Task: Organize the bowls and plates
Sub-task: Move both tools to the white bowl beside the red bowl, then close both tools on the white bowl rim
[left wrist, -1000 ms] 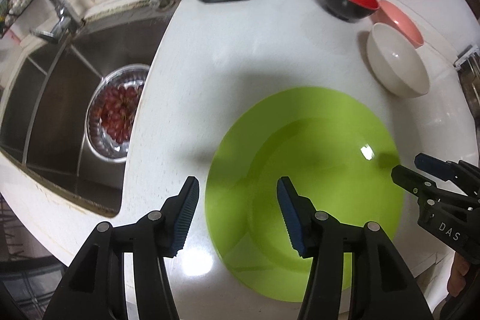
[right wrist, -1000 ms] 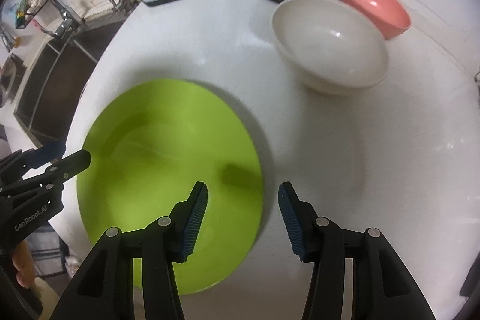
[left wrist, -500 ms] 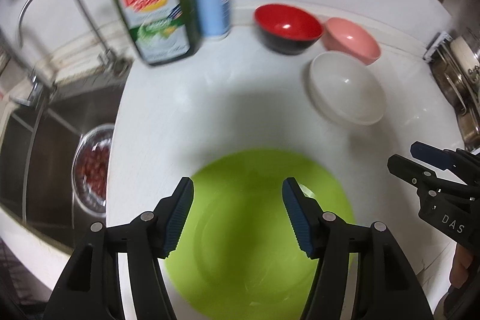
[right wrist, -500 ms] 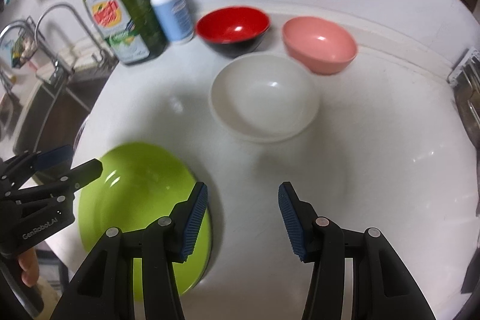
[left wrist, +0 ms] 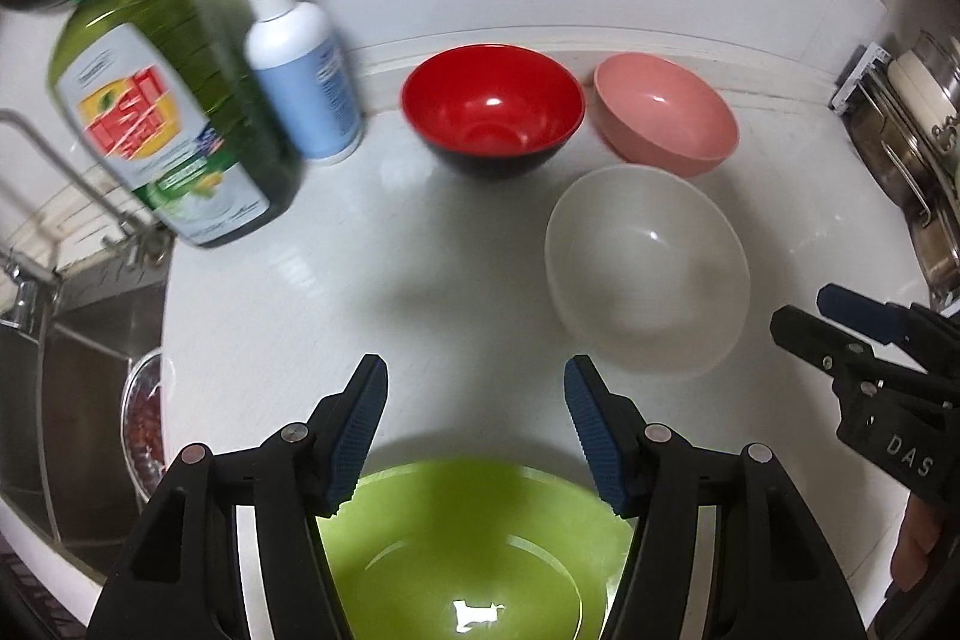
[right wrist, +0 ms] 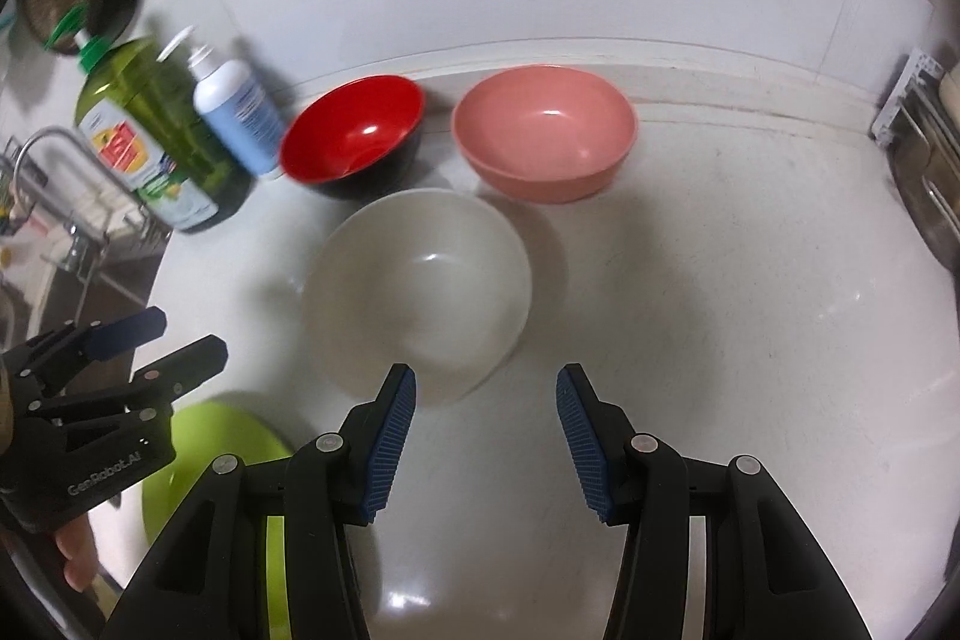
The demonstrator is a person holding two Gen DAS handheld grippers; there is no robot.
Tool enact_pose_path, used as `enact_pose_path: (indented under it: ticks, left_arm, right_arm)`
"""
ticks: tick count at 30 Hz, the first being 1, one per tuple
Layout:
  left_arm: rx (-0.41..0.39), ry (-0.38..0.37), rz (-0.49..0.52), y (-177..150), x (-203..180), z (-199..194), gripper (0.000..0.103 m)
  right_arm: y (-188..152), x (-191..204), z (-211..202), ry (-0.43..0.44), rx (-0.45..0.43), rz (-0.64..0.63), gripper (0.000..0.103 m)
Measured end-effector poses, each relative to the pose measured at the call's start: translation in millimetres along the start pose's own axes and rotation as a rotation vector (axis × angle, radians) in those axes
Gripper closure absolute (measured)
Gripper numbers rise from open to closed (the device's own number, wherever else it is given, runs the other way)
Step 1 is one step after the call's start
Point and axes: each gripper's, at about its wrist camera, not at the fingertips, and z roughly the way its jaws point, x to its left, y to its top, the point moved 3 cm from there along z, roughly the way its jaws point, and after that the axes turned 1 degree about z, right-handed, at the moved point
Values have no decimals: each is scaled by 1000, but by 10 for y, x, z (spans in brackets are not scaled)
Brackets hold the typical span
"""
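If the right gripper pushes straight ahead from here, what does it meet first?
Probably bare white countertop: the open right gripper points just right of the white bowl, whose rim sits near the left finger. Farther along stands the pink bowl. Depth is unclear.

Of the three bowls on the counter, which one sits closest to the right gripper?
The white bowl: it lies just ahead of the open right gripper, while the red bowl and pink bowl stand farther back by the wall.

Bare counter lies right of the white bowl — red bowl and pink bowl crowd behind.
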Motion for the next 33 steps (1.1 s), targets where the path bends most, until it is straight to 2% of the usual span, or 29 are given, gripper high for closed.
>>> enact_pose_path:
  ticks: [11, 14, 17, 23, 28, 33]
  left_arm:
    - [38, 6, 11, 342, -145, 447, 44]
    - [54, 8, 17, 379, -171, 562, 47]
    - [77, 1, 14, 392, -177, 688, 53]
    - [114, -45, -14, 428, -189, 893, 67]
    - [122, -96, -21, 436, -232, 928, 85]
    - [114, -98, -2, 446, -308, 920, 95]
  right_arm:
    - [201, -108, 370, -7, 43, 24, 54]
    - [223, -113, 486, -4, 64, 28, 57]
    - [234, -115, 578, -8, 85, 27, 60]
    - [217, -119, 742, -3, 133, 36, 71]
    - [216, -127, 803, 29, 150, 65, 89]
    - [223, -157, 794, 57, 147, 99, 91]
